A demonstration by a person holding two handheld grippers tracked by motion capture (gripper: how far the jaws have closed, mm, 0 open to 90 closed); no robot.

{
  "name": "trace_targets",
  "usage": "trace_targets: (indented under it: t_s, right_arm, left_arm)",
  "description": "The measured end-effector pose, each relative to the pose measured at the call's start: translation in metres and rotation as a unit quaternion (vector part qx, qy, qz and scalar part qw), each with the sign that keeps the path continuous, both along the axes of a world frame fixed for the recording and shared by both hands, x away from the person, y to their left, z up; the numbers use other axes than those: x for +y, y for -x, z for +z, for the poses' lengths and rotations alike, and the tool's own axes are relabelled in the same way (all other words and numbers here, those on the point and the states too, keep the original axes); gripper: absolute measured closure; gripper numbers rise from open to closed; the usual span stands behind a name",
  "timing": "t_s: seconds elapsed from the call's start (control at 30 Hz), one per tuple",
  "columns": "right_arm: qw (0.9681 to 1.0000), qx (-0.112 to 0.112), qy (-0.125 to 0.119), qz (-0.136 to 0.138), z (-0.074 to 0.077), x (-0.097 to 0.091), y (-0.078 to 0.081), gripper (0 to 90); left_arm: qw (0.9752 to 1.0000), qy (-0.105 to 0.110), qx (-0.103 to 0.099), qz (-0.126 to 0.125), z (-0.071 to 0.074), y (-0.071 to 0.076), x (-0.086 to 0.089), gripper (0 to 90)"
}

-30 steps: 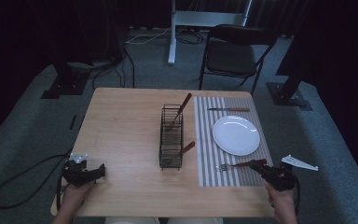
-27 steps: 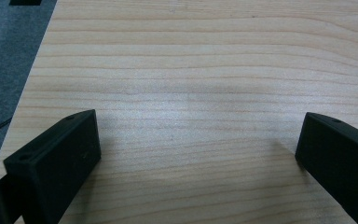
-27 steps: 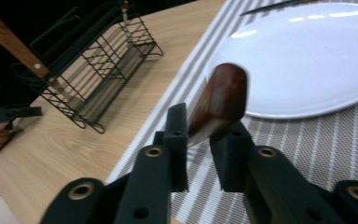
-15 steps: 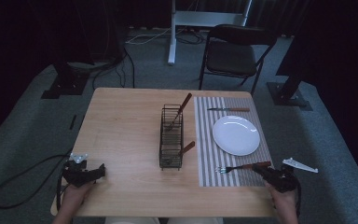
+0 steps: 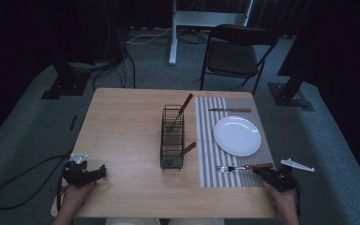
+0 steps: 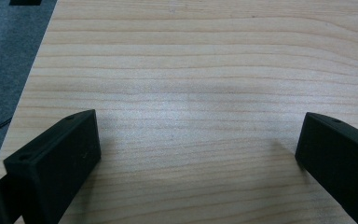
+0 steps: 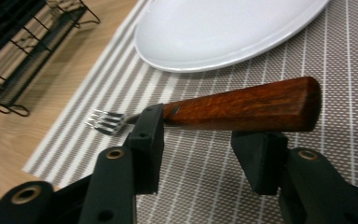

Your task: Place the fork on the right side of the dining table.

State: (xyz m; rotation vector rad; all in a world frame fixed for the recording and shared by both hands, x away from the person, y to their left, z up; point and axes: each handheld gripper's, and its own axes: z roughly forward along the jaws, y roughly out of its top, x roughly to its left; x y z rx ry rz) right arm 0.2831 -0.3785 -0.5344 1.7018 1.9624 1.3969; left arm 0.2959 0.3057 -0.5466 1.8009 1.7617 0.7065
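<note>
A fork [image 5: 238, 167] with a reddish wooden handle lies on the striped placemat [image 5: 207, 140] near the table's front edge, tines to the left. My right gripper [image 5: 262, 172] sits at the handle's end. In the right gripper view the handle [image 7: 242, 105] lies across the gap between the two jaws, and my right gripper [image 7: 200, 144] has just been opening, with its pads standing off the wood. My left gripper [image 5: 101, 171] rests at the front left corner. It stands wide open [image 6: 198, 144] over bare wood.
A white plate [image 5: 237, 136] sits on the mat behind the fork, and a knife [image 5: 229, 110] lies beyond it. A black wire caddy [image 5: 172, 138] with two wooden-handled utensils stands mid-table. A dark chair [image 5: 236, 51] stands past the far edge.
My right gripper has sunk slightly toward the mat and its jaws have parted around the fork handle. The fork stays in about the same spot. The left gripper has not moved.
</note>
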Motion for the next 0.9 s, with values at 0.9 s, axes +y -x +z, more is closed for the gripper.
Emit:
trace_targets:
  t_s: [0.9]
  right_arm:
    - [0.9906, 0.007, 0.107, -0.086, -0.012, 0.028, 0.011, 26.8]
  left_arm:
    - [1.0, 0.0, 0.0, 0.0, 0.0, 0.0, 0.0, 0.3]
